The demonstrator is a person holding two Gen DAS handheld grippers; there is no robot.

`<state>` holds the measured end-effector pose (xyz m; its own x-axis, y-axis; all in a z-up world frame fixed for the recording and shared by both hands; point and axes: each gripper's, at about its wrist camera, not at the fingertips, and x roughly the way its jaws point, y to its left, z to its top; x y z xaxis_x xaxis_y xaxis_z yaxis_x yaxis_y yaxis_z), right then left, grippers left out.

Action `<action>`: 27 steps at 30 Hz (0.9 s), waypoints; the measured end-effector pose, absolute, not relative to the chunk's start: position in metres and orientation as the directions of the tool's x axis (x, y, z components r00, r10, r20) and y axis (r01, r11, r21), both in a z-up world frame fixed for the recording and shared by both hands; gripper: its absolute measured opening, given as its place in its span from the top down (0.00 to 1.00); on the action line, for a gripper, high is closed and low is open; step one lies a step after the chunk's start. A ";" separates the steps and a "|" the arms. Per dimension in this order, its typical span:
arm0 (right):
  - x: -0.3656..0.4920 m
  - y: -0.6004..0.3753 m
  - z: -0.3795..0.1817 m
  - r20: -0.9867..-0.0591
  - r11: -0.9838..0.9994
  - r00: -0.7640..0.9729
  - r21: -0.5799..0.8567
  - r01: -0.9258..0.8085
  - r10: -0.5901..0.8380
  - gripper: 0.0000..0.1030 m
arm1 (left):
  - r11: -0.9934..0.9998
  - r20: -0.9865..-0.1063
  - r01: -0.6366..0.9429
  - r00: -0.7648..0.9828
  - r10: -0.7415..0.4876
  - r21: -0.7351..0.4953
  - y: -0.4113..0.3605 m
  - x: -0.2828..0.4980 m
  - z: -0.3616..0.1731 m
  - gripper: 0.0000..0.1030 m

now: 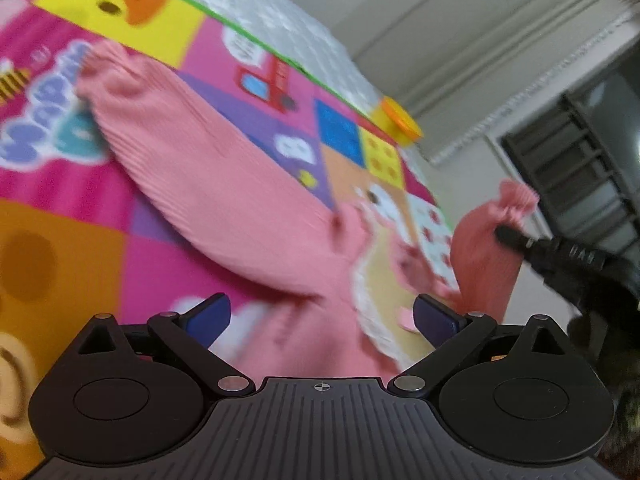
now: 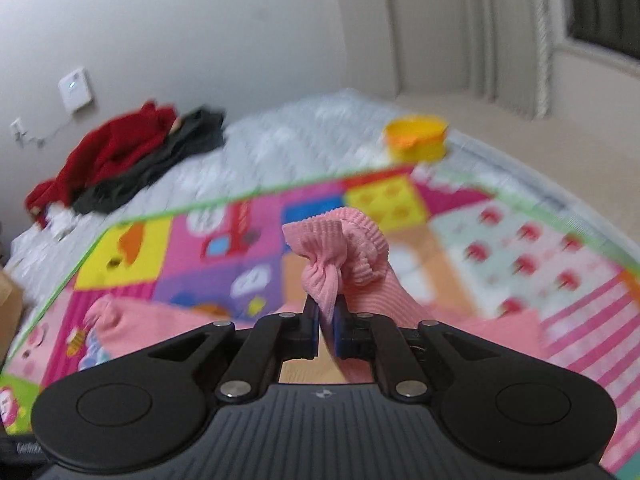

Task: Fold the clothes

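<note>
Two blue pads of the left gripper [image 1: 322, 318] stand wide apart and hold nothing; the pink ribbed top [image 1: 224, 200] lies on the play mat [image 1: 60, 200] just ahead of them, and its flat sleeve [image 1: 160, 136] runs away up and to the left. To the right of these jaws the right gripper [image 1: 508, 236] lifts the other sleeve's cuff [image 1: 516, 200]. In the right wrist view, the right gripper [image 2: 328, 332] is pinched narrow on that cuff [image 2: 340, 248], which sticks up between the jaws, tilted over the mat. I judge the left gripper is nearer to the flat sleeve.
</note>
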<state>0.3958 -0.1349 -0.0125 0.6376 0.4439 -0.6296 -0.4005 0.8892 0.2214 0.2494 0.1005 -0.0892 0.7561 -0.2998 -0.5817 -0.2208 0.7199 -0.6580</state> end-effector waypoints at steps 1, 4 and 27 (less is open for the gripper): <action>0.393 -0.131 -0.016 -0.631 0.878 0.620 0.245 -0.410 0.466 0.86 | 0.722 -0.592 -0.240 0.755 -0.282 -0.649 0.105 0.250 -0.090 0.02; 0.382 -0.122 -0.009 -0.604 0.855 0.614 0.267 -0.445 0.508 0.59 | 0.677 -0.609 -0.304 0.746 -0.269 -0.671 0.121 0.250 -0.097 0.02; 0.300 0.140 -0.099 -0.652 0.521 0.533 -0.240 -0.819 0.539 0.53 | 0.487 -0.651 -0.673 0.718 0.249 -0.556 0.249 0.195 -0.061 0.02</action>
<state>0.3005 0.1401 -0.0990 0.5332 0.5385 -0.6525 -0.8194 0.5207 -0.2398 0.1950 0.2493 -0.0606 0.7176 0.2485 -0.6506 -0.6731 0.4873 -0.5562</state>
